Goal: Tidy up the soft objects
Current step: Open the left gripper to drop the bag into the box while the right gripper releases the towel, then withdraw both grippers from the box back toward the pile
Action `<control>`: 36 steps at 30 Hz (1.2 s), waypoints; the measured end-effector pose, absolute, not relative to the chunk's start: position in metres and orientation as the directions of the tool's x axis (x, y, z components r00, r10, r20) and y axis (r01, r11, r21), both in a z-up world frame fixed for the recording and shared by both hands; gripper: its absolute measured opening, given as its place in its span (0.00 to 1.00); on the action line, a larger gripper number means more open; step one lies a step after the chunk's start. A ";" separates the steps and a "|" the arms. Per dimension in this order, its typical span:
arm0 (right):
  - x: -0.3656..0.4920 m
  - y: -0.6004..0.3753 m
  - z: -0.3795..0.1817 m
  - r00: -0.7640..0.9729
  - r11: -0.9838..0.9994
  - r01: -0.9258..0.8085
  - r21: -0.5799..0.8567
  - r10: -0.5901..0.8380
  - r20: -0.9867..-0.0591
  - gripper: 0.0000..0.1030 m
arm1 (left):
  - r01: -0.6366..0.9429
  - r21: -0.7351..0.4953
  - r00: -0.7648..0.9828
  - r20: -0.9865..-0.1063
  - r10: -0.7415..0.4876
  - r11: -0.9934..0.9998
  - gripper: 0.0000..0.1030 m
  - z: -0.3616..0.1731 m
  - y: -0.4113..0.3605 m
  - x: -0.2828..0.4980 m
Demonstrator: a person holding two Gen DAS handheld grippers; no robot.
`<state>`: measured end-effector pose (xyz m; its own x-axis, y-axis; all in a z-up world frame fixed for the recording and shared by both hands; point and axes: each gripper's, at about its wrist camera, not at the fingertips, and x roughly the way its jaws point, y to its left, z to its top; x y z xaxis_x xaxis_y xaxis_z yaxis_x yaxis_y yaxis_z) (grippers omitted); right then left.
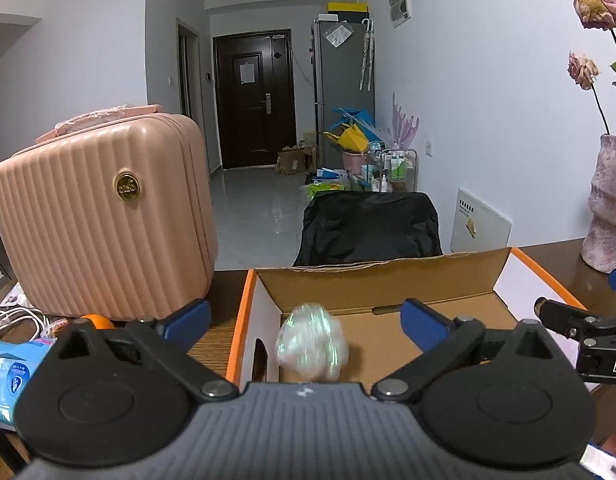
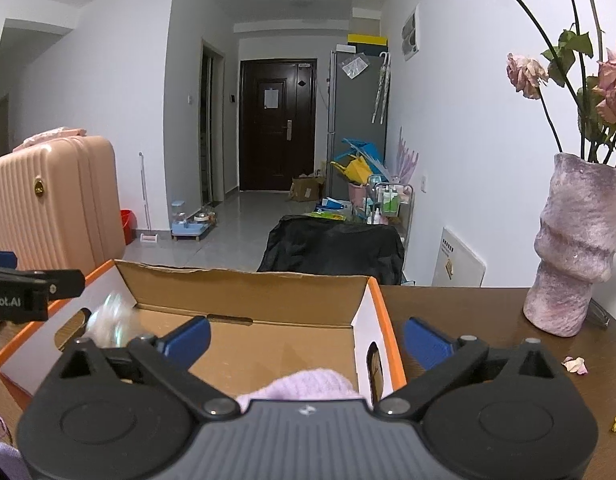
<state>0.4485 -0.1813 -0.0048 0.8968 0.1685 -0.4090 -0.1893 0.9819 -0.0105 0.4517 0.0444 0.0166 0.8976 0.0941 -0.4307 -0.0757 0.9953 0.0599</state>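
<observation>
Sitting open-topped on the dark wooden surface (image 2: 468,320), the orange-edged cardboard box (image 1: 388,280) is serving as the collecting bin, with the pink suitcase (image 1: 103,216) at its left and the mauve vase (image 2: 576,248) at its right, so both hands are working right over it. The left gripper (image 1: 305,320) is hanging with its jaws spread wide and a blurred, shiny plastic-wrapped bundle (image 1: 312,346) showing between them inside the box, apparently dropping free. The right gripper (image 2: 305,338) is gaping just as wide and pinching nothing, while a lilac knitted piece (image 2: 303,386) is lying just in front of its body over the box, probably let go.
</observation>
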 end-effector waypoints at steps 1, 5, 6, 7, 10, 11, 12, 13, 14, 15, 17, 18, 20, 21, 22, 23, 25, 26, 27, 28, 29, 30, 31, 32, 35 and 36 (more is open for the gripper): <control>0.449 -0.181 -0.004 0.897 0.982 -0.188 -0.013 0.166 -0.409 1.00 | -0.076 0.059 0.898 -0.429 0.094 0.995 1.00 0.017 0.044 0.451; 0.448 -0.181 -0.004 0.896 0.983 -0.185 -0.015 0.163 -0.412 1.00 | -0.076 0.053 0.902 -0.422 0.092 0.996 1.00 0.020 0.045 0.448; 0.447 -0.181 -0.003 0.897 0.983 -0.184 -0.015 0.161 -0.412 1.00 | -0.077 0.050 0.903 -0.419 0.091 0.996 1.00 0.021 0.046 0.446; 0.447 -0.181 -0.002 0.898 0.983 -0.181 -0.016 0.158 -0.411 1.00 | -0.081 0.047 0.905 -0.416 0.093 0.996 1.00 0.023 0.046 0.445; 0.442 -0.180 0.002 0.903 0.983 -0.181 -0.018 0.159 -0.399 1.00 | -0.080 0.042 0.912 -0.400 0.090 0.996 1.00 0.029 0.047 0.440; 0.441 -0.180 0.004 0.905 0.983 -0.181 -0.017 0.159 -0.394 1.00 | -0.080 0.042 0.914 -0.395 0.090 0.996 1.00 0.031 0.046 0.436; 0.439 -0.180 0.005 0.907 0.983 -0.181 -0.016 0.160 -0.389 1.00 | -0.083 0.041 0.917 -0.389 0.092 0.996 1.00 0.033 0.046 0.433; 0.437 -0.180 0.007 0.909 0.983 -0.182 -0.015 0.162 -0.384 1.00 | -0.084 0.040 0.919 -0.383 0.093 0.996 1.00 0.035 0.046 0.431; 0.434 -0.180 0.008 0.910 0.983 -0.184 -0.015 0.164 -0.380 1.00 | -0.088 0.038 0.922 -0.376 0.095 0.995 1.00 0.037 0.046 0.428; 0.432 -0.181 0.009 0.912 0.983 -0.185 -0.016 0.165 -0.375 1.00 | -0.097 0.035 0.923 -0.371 0.103 0.995 1.00 0.039 0.046 0.425; 0.426 -0.180 0.011 0.914 0.982 -0.188 -0.016 0.169 -0.368 1.00 | -0.108 0.029 0.922 -0.371 0.111 0.994 1.00 0.042 0.047 0.420; 0.424 -0.181 0.013 0.915 0.982 -0.190 -0.015 0.172 -0.365 1.00 | -0.108 0.027 0.923 -0.369 0.111 0.994 1.00 0.042 0.047 0.417; 0.418 -0.181 0.015 0.918 0.981 -0.193 -0.017 0.174 -0.357 1.00 | -0.113 0.029 0.925 -0.363 0.116 0.993 1.00 0.044 0.048 0.411; 0.415 -0.181 0.016 0.919 0.981 -0.193 -0.018 0.174 -0.353 1.00 | -0.118 0.028 0.925 -0.360 0.120 0.993 1.00 0.045 0.048 0.408; 0.412 -0.181 0.018 0.920 0.981 -0.193 -0.017 0.175 -0.349 1.00 | -0.121 0.026 0.926 -0.358 0.122 0.992 1.00 0.046 0.049 0.404; 0.409 -0.182 0.018 0.921 0.981 -0.194 -0.016 0.176 -0.347 1.00 | -0.122 0.025 0.926 -0.357 0.122 0.992 1.00 0.046 0.050 0.400; 0.403 -0.183 0.019 0.922 0.981 -0.195 -0.015 0.178 -0.343 1.00 | -0.126 0.023 0.926 -0.355 0.126 0.992 1.00 0.047 0.052 0.392; 0.399 -0.184 0.020 0.923 0.981 -0.196 -0.016 0.179 -0.341 1.00 | -0.127 0.022 0.927 -0.354 0.127 0.992 1.00 0.047 0.052 0.388; 0.396 -0.184 0.020 0.924 0.981 -0.196 -0.016 0.179 -0.339 1.00 | -0.128 0.022 0.927 -0.353 0.128 0.991 1.00 0.047 0.053 0.384; 0.393 -0.186 0.020 0.924 0.981 -0.196 -0.016 0.179 -0.337 1.00 | -0.130 0.022 0.927 -0.353 0.130 0.991 1.00 0.047 0.053 0.381; 0.389 -0.187 0.021 0.925 0.980 -0.196 -0.015 0.180 -0.336 1.00 | -0.132 0.024 0.926 -0.354 0.132 0.991 1.00 0.046 0.053 0.376; 0.386 -0.188 0.021 0.926 0.981 -0.196 -0.013 0.180 -0.333 1.00 | -0.133 0.027 0.925 -0.355 0.134 0.991 1.00 0.045 0.054 0.373; 0.382 -0.190 0.021 0.927 0.981 -0.196 -0.009 0.182 -0.328 1.00 | -0.132 0.029 0.924 -0.358 0.134 0.991 1.00 0.044 0.054 0.369; 0.377 -0.191 0.020 0.927 0.980 -0.199 -0.005 0.187 -0.324 1.00 | -0.133 0.029 0.923 -0.360 0.135 0.991 1.00 0.044 0.054 0.365; 0.363 -0.194 0.020 0.931 0.979 -0.204 -0.008 0.191 -0.310 1.00 | -0.135 0.021 0.919 -0.370 0.134 0.991 1.00 0.042 0.057 0.351; 0.357 -0.195 0.020 0.932 0.978 -0.206 -0.007 0.194 -0.306 1.00 | -0.135 0.018 0.919 -0.372 0.132 0.991 1.00 0.041 0.057 0.347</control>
<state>0.3574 -0.1954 0.0204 0.9321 0.1942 -0.3057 -0.2064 0.9784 -0.0075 0.3468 0.0573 0.0410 0.9187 0.1324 -0.3721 -0.1354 0.9906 0.0179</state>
